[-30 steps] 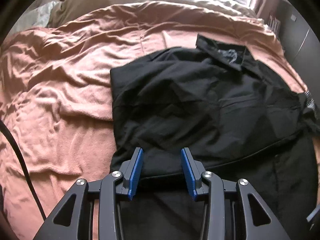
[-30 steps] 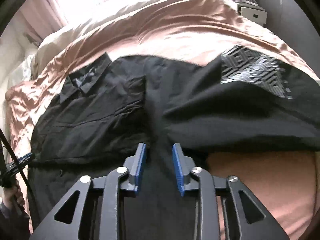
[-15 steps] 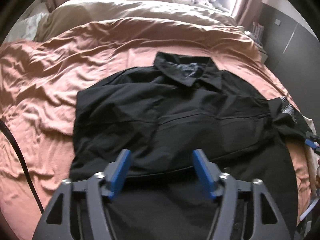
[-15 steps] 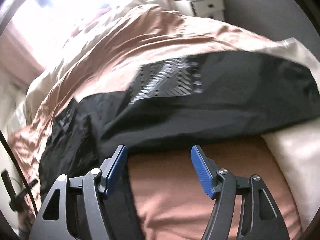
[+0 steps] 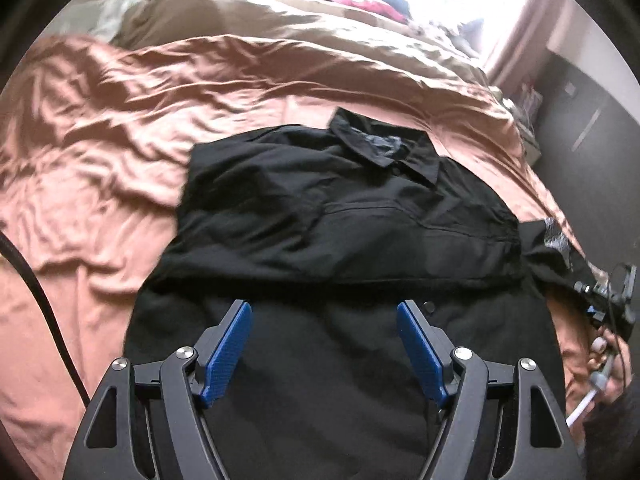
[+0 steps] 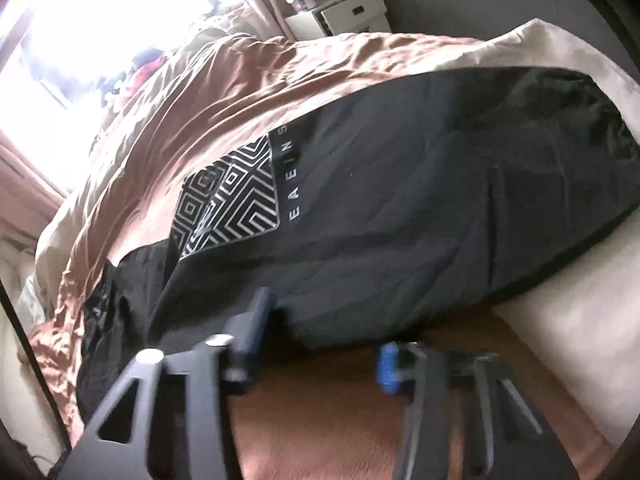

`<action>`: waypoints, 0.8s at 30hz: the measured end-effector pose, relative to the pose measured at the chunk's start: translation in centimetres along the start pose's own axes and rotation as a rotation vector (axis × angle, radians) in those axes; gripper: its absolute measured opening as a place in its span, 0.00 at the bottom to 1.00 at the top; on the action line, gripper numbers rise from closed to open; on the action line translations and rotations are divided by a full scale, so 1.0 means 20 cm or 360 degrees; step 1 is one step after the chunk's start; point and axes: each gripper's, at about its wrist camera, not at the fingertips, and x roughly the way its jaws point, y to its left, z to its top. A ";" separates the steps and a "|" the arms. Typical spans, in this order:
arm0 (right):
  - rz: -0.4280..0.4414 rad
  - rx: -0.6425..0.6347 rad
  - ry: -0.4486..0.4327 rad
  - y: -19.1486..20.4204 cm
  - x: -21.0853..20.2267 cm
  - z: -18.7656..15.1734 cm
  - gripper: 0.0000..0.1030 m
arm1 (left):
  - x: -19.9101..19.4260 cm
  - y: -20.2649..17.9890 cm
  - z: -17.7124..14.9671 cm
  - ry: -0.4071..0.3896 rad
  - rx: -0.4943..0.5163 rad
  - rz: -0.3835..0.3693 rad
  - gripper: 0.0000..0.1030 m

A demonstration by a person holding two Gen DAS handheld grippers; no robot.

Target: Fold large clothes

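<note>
Bare bedspread (image 5: 100, 184) left of shirt (image 5: 340, 216)

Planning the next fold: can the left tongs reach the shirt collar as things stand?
Likely yes: the collar lies uncovered on the black shirt, nothing between it and the open left tongs.

The left gripper (image 5: 324, 344) has spread wide and lifted back off the black shirt (image 5: 360, 216). The right gripper (image 6: 320, 344), rolled toward 3 o'clock, is closing at the sleeve (image 6: 420, 200) edge.

A home bedroom: rumpled bed (image 5: 120, 128), curtained window (image 6: 80, 20), nightstand (image 6: 340, 16).
</note>
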 end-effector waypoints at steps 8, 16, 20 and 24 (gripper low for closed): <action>0.0009 -0.0232 -0.0244 0.22 -0.18 -0.02 0.01 | -0.10 0.19 -0.07 -0.0008 -0.0073 0.0067 0.74; 0.0103 -0.0532 -0.0351 0.63 -0.38 -0.11 0.01 | -0.24 0.31 -0.08 -0.0070 -0.0101 0.0075 0.74; 0.0157 -0.0654 -0.0355 0.83 -0.40 -0.20 0.01 | -0.29 0.38 -0.10 -0.0082 -0.0125 0.0073 0.74; 0.0219 -0.0763 -0.0337 0.98 -0.38 -0.28 0.01 | -0.34 0.45 -0.11 -0.0098 -0.0138 0.0084 0.74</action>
